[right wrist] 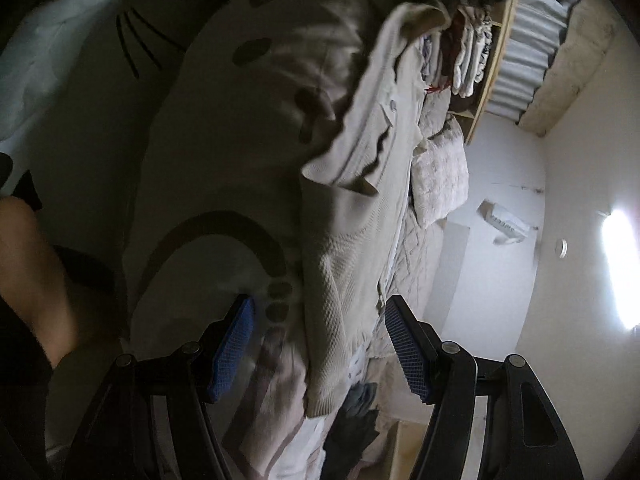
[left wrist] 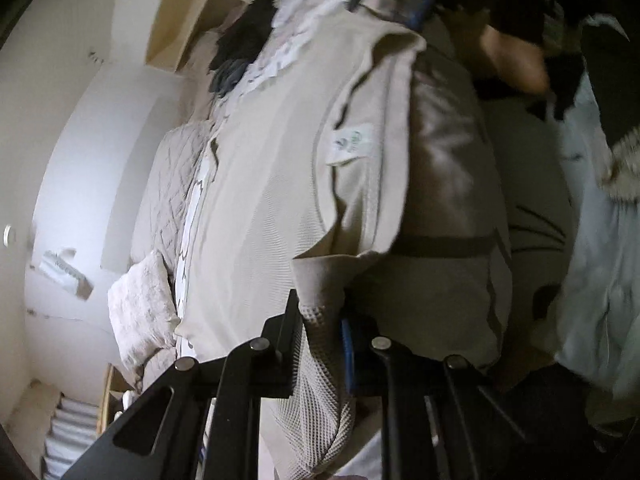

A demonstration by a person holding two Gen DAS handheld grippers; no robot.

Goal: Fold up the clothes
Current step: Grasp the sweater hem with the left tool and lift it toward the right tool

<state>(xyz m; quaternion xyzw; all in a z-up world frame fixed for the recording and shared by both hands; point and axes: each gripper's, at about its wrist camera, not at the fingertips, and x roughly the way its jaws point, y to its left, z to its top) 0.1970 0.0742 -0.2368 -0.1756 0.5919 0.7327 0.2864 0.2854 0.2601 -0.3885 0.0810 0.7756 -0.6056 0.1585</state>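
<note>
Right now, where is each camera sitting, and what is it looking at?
Left wrist: rides the left gripper, shut on the beige sweater; a hand shows top right.
Right wrist: rides the right gripper, open, facing the sweater's hem and the cat blanket; bare skin at the left edge.
Both see the sweater, pillow and shelf.

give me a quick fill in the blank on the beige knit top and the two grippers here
1. The left gripper is shut on the ____ top.
2. The right gripper has ____ jaws, pads not pressing the top.
3. The pads on the right gripper's fingers are ____ in colour.

Missing words: beige knit; open; blue
</note>
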